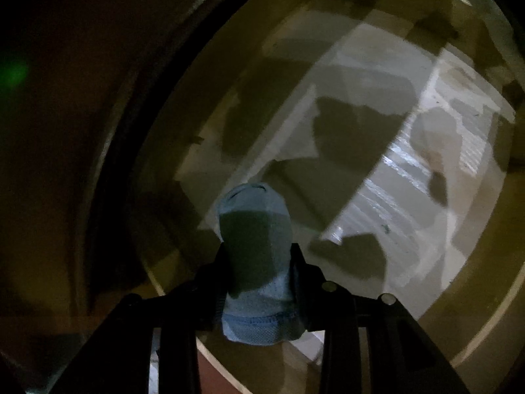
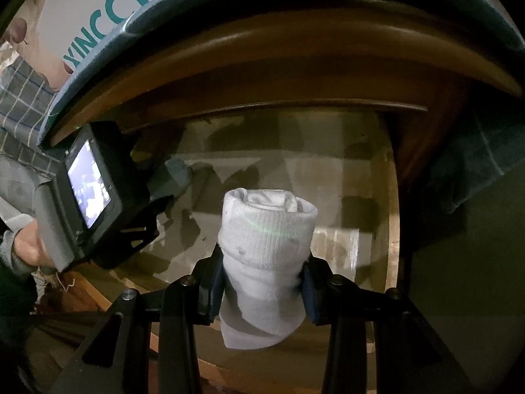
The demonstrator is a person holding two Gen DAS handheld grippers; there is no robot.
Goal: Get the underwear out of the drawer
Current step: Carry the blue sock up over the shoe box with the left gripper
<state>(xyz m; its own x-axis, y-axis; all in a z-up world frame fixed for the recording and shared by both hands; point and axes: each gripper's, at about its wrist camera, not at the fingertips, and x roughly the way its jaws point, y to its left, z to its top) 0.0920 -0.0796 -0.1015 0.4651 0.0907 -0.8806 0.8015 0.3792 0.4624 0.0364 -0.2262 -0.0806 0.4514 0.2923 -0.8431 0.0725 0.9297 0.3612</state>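
**Two grippers, each holding one rolled bundle above the drawer**

Two rolled bundles are held, one in each gripper. The left gripper [image 1: 259, 262] is closed on a blue roll [image 1: 256, 256] of knitted cloth, which stands upright between the two black fingers. The top of this roll is in light and its middle is in shadow. A stitched hem shows at its lower end, which reaches down past the fingers toward the camera.

The right gripper [image 2: 262, 279] is closed on a white roll [image 2: 265, 256] of ribbed cloth. The blue pads [image 2: 215, 290] of the fingers press on both sides of it, and the cloth narrows a little where they squeeze. The rolled end points away from the camera, and folded layers are visible inside it.

Both rolls are lifted above the bottom of the drawer [image 2: 392, 216] and do not touch it. The drawer is open, with pale wooden walls and a bottom lined with grey paper [image 1: 387, 197] that is torn in patches. Many dark shadows lie on this paper.

In the right wrist view, the left gripper [image 2: 154, 229] shows near the left wall of the drawer, with a small lit screen [image 2: 90, 185] on its back and a hand [image 2: 28, 246] holding it. Above the drawer sits a brown wooden edge [image 2: 229, 52], and on top of it a white bag [image 2: 108, 3] with teal letters.
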